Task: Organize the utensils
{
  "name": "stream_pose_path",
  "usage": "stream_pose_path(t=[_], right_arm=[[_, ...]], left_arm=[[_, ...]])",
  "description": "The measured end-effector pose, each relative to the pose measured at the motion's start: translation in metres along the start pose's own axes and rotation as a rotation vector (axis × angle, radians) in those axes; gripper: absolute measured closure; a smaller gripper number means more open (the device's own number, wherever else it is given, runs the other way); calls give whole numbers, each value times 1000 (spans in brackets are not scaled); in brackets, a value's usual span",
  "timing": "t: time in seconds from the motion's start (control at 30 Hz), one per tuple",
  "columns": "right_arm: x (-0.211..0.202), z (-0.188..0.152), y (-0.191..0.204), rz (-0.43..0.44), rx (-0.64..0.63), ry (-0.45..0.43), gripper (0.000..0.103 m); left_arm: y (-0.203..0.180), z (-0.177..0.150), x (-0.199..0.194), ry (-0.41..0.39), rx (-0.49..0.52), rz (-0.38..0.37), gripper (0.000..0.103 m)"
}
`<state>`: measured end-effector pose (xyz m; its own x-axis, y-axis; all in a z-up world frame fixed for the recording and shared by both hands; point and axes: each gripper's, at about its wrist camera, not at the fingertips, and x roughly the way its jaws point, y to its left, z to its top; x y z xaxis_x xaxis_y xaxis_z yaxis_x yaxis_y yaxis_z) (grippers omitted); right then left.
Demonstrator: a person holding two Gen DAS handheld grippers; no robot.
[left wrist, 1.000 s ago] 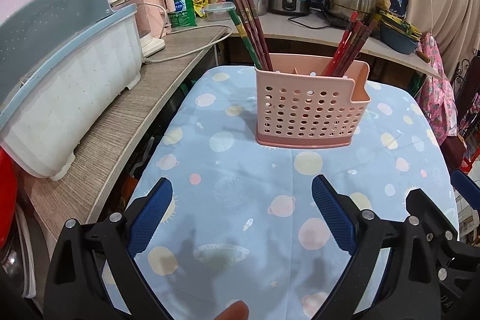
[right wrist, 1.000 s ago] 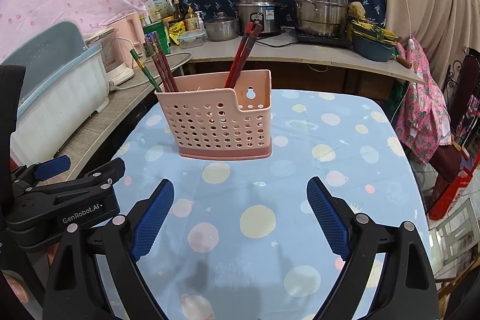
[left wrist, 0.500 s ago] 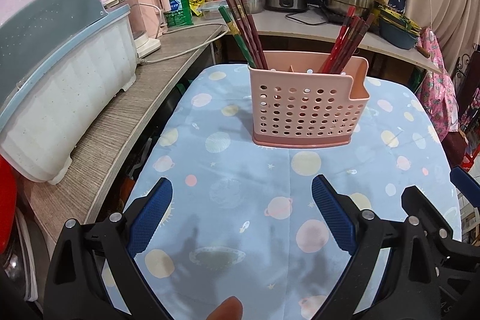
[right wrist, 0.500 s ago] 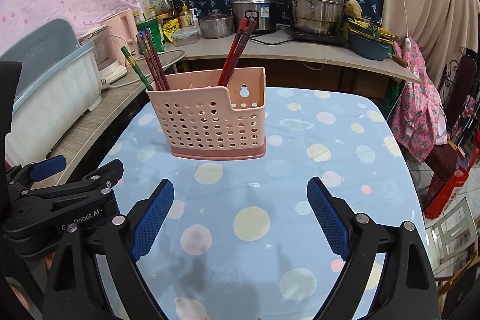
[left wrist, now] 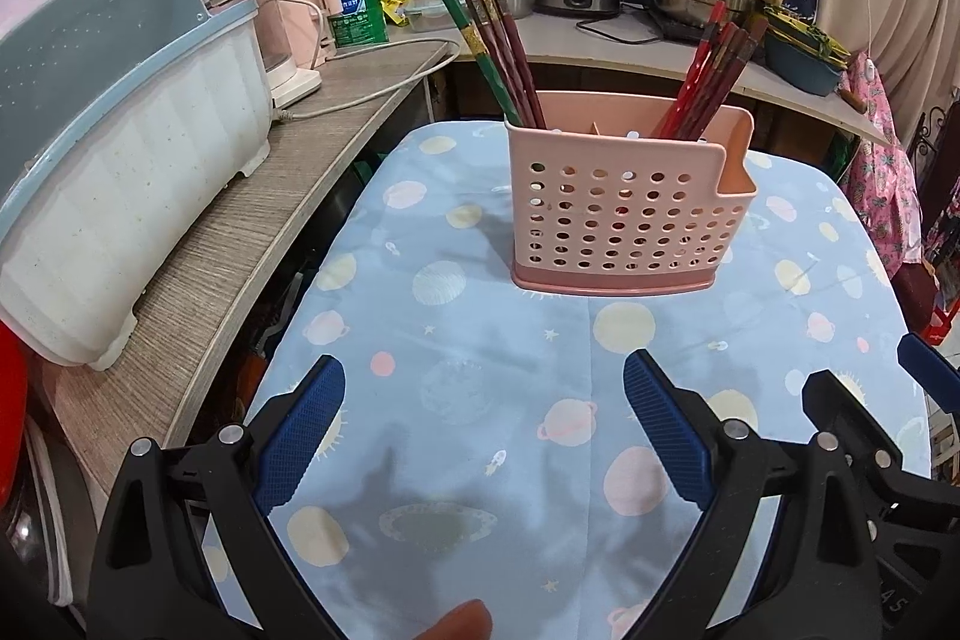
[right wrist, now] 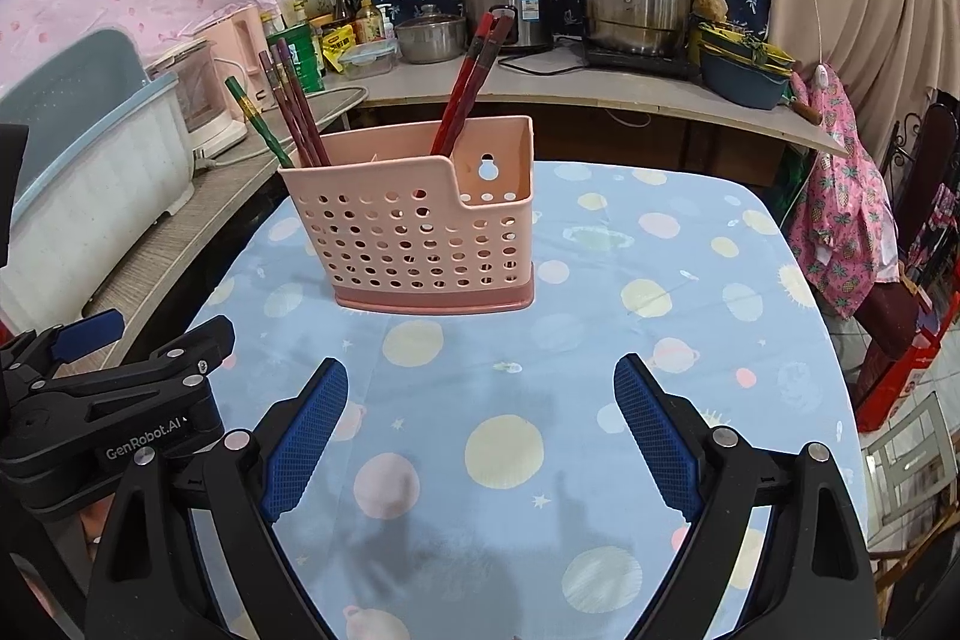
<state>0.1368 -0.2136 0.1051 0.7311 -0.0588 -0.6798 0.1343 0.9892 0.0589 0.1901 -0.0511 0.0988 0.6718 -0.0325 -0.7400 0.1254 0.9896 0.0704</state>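
Kitchen clutter all round, but the desk (right wrist: 690,244) with the planet-print cloth carries just one pink holder (right wrist: 414,220), sitting at 12 o'clock from both grippers. Two bunches of chopsticks stand in it: left bunch (right wrist: 288,112) looks like four, right bunch (left wrist: 714,82) maybe four, hard to count. Nothing loose anywhere, so sorting looks done. Left gripper (left wrist: 483,436) and right gripper (right wrist: 480,436): jaws wide apart, empty.

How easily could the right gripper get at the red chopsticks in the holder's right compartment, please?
Probably easily: the right gripper is open and empty, only bare tablecloth lies before the pink holder, and the red chopsticks stick out above its rim.
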Motion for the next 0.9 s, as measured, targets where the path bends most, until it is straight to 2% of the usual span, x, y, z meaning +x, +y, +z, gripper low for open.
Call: stream_pose_path(t=[0.9], right_arm=[[18, -6, -10, -23, 31, 30, 17]], left_arm=[[-6, -1, 15, 17, 14, -1, 13]])
